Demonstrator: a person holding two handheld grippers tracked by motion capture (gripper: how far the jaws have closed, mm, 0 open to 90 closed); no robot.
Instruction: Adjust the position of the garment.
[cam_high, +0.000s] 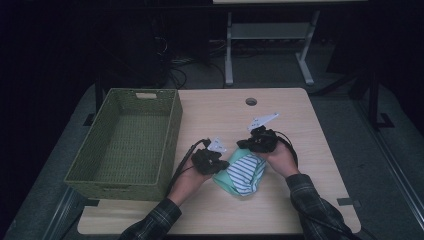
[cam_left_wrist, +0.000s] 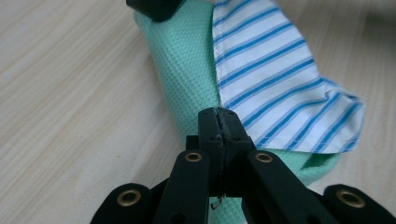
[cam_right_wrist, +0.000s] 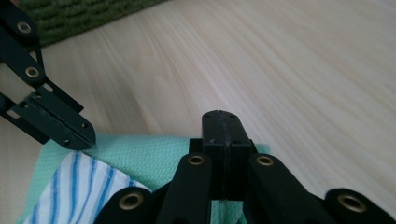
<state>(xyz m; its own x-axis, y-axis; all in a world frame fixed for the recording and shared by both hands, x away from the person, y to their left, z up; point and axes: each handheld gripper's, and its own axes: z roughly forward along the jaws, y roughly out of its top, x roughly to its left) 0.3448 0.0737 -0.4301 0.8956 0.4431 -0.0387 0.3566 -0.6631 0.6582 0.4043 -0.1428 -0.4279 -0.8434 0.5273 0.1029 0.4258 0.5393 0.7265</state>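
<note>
A mint green cloth lies folded on the wooden table, and a blue and white striped cloth rests on top of it. My left gripper is shut at the cloth's left edge. In the left gripper view its jaws meet where the green cloth borders the striped cloth. My right gripper is shut at the far edge of the pile. In the right gripper view its closed tips sit over the green cloth, and the left gripper pinches that cloth's edge.
A woven green basket, with nothing in it, stands on the table's left side, close to my left hand. A round cable hole sits near the far edge. Beyond the table are a dark floor and a white table frame.
</note>
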